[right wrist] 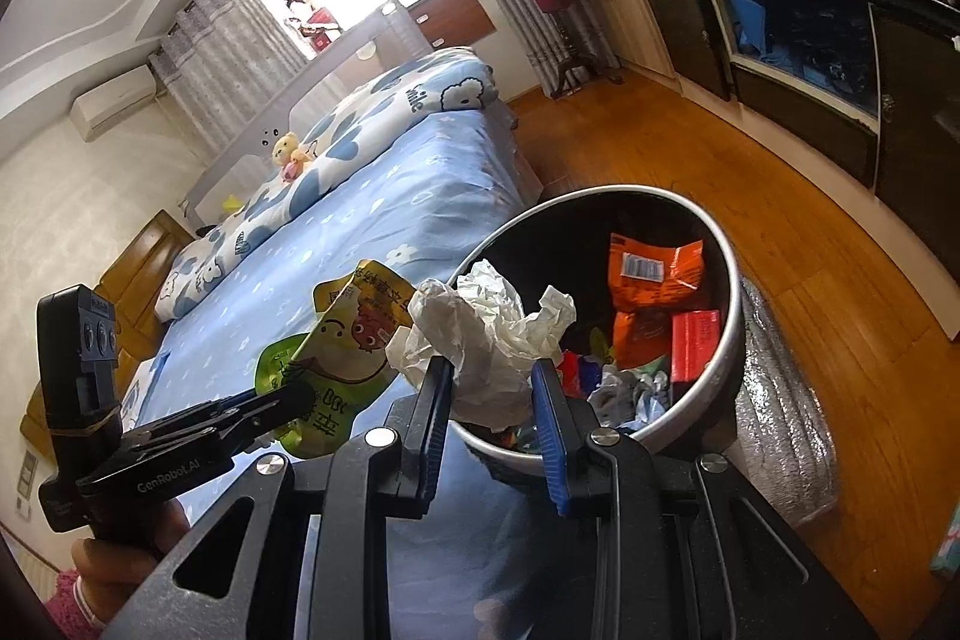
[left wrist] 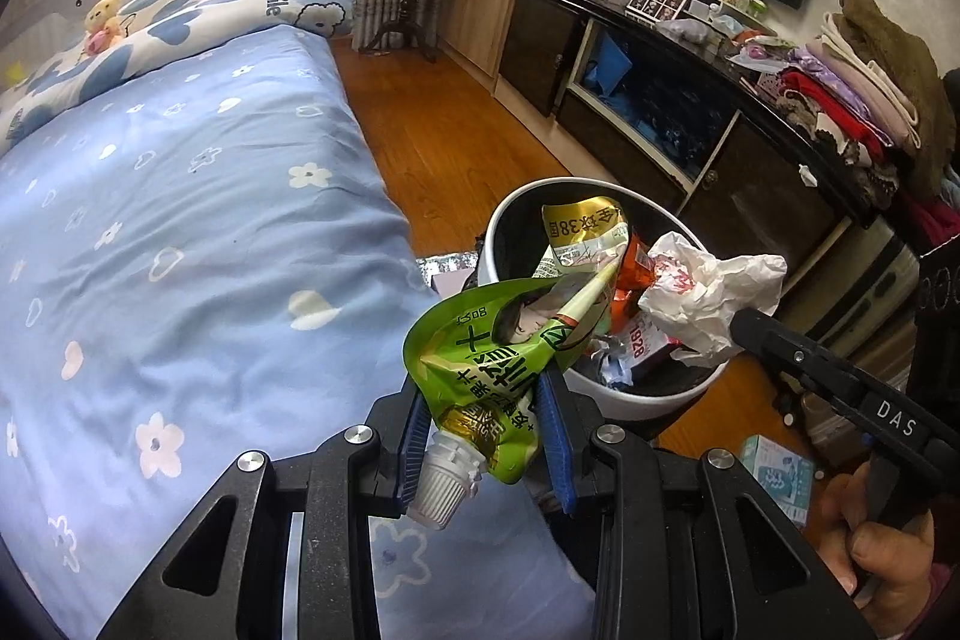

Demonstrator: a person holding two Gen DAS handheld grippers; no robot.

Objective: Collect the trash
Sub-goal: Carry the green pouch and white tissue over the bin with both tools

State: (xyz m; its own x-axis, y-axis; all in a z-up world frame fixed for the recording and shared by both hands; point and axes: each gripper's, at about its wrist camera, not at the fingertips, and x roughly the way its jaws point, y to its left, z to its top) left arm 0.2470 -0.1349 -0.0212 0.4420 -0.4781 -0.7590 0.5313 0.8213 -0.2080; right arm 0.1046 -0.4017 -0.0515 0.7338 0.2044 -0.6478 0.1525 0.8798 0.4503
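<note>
My left gripper [left wrist: 487, 403] is shut on a crumpled green drink pouch [left wrist: 492, 346] with a white screw spout, held over the bed's edge just short of the bin. My right gripper [right wrist: 491, 382] is shut on a crumpled white paper wad [right wrist: 486, 334], held at the near rim of the bin. In the left wrist view the right gripper [left wrist: 741, 331] comes in from the right with that paper wad [left wrist: 708, 289] above the bin. The round bin [left wrist: 498, 226], white outside and black inside, holds several wrappers and cartons. From the right wrist view, the left gripper [right wrist: 300, 397] and the pouch [right wrist: 336, 340] sit left of the bin [right wrist: 729, 340].
A bed with a blue flowered sheet [left wrist: 180, 250] fills the left side. Wooden floor [left wrist: 450, 118] runs between the bed and a dark cabinet [left wrist: 690, 124] piled with clutter and folded clothes. A silver bubble-wrap roll [right wrist: 780, 436] lies right of the bin. A small box [left wrist: 780, 472] lies on the floor.
</note>
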